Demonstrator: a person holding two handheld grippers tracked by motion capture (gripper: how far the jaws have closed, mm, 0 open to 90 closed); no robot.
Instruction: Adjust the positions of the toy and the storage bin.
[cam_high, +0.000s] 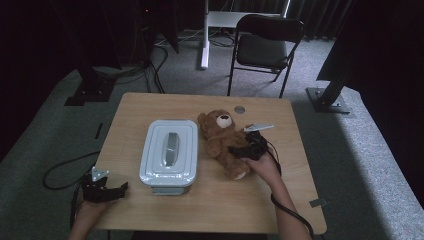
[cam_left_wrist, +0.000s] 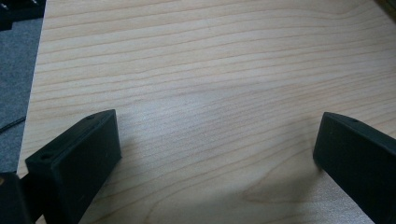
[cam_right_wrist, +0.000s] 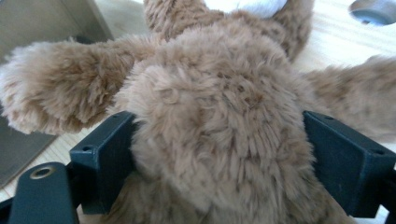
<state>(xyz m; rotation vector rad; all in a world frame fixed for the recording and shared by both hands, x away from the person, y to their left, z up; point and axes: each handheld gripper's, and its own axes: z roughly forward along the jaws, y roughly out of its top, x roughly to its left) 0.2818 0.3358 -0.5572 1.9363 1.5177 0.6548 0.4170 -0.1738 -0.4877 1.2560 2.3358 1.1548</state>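
Teddy bear (cam_high: 223, 141), brown plush with pale muzzle and pale foot pads: lies on its back on the wooden worktop (cam_high: 280, 195), right of centre, head toward the far edge, just beside the storage box.

Storage box (cam_high: 169, 153), pale grey plastic, rectangular, lid on with a moulded handle along its middle: stands left of the bear at the worktop's centre.

Right tongs (cam_high: 239, 150), black, held in the person's right hand (cam_high: 264, 165): set at the bear's lower body. In the right gripper view both jaws press into the fur on either side of the bear's torso (cam_right_wrist: 219, 140), clamped on it; one arm of the bear spreads to each side.

Left tongs (cam_high: 119, 189), black with a grey three-cornered plate on top, held in the left hand (cam_high: 87, 210): rest at the near left corner of the worktop, well apart from the box. In the left gripper view the jaws stand wide apart over bare wood grain (cam_left_wrist: 210, 93), holding nothing.

Round grey disc (cam_high: 239, 109): set in the worktop near the far edge, beyond the bear's head.

Folding chair (cam_high: 267, 47), dark: stands on the carpet beyond the worktop.
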